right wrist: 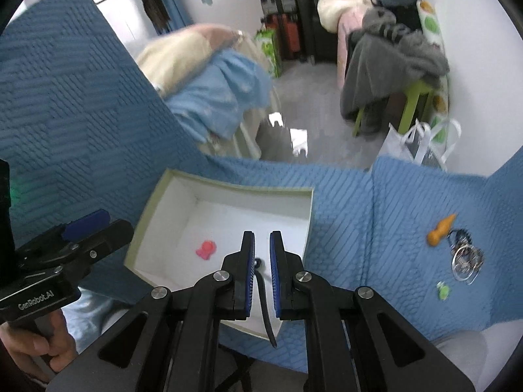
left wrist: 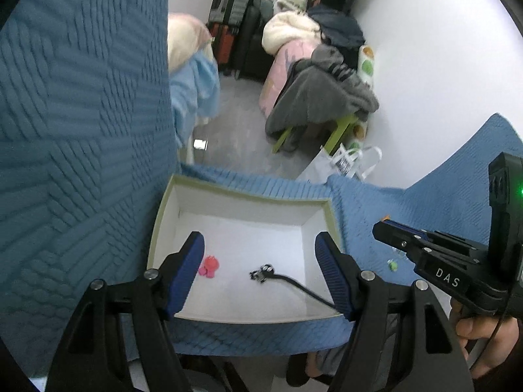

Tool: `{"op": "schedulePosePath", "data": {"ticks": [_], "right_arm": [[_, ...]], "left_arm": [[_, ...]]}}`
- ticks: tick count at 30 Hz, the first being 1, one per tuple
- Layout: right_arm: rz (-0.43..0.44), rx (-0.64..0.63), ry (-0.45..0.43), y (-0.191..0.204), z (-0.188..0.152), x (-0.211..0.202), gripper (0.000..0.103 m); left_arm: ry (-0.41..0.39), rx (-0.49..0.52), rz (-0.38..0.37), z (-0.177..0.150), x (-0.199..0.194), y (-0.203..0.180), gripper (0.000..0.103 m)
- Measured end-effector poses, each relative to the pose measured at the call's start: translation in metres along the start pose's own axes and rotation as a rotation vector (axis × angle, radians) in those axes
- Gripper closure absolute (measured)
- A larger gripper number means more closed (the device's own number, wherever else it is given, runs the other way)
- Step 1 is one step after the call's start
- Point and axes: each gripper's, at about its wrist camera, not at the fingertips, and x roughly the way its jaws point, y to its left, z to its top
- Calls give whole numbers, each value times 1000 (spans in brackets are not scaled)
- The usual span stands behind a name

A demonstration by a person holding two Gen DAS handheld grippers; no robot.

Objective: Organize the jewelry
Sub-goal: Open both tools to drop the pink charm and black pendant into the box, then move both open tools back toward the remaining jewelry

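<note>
A white open box [left wrist: 170, 202] [right wrist: 228, 189] sits on a blue quilted cover. Inside lie a pink charm [left wrist: 209, 266] [right wrist: 206, 250] and a black cord with a metal pendant [left wrist: 261, 272]; the cord [right wrist: 263, 297] trails over the near wall. My left gripper [left wrist: 260, 245] is open, fingers over the box's near part, empty. My right gripper [right wrist: 261, 245] hovers above the box with its jaws a narrow gap apart; the cord shows below the gap and is not pinched. On the cover right of the box lie an orange piece [right wrist: 439, 230], metal rings [right wrist: 465, 258] and a green charm [right wrist: 443, 289] [left wrist: 392, 264].
The cover drapes up as a tall blue wall on the left [left wrist: 81, 114]. Beyond the cover's far edge is grey floor with a green stool under grey clothes [left wrist: 320, 98], a white bag [right wrist: 415, 143], suitcases and piled bedding.
</note>
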Motion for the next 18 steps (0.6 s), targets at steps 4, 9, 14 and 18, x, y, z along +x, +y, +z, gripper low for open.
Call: {"op": "schedulePosePath", "data": {"ticks": [4, 9, 14, 18], "right_arm": [[7, -23, -64, 2, 4, -31, 96], [7, -38, -127, -1, 4, -63, 96], [2, -45, -185, -9, -1, -94, 96], [-4, -37, -226, -19, -8, -112, 96]], "left_arm": [[-56, 0, -9, 9, -22, -11, 33], [-123, 14, -12, 15, -50, -30, 33], [-175, 33, -6, 14, -71, -48, 33], [-199, 35, -30, 8, -83, -59, 33]]}}
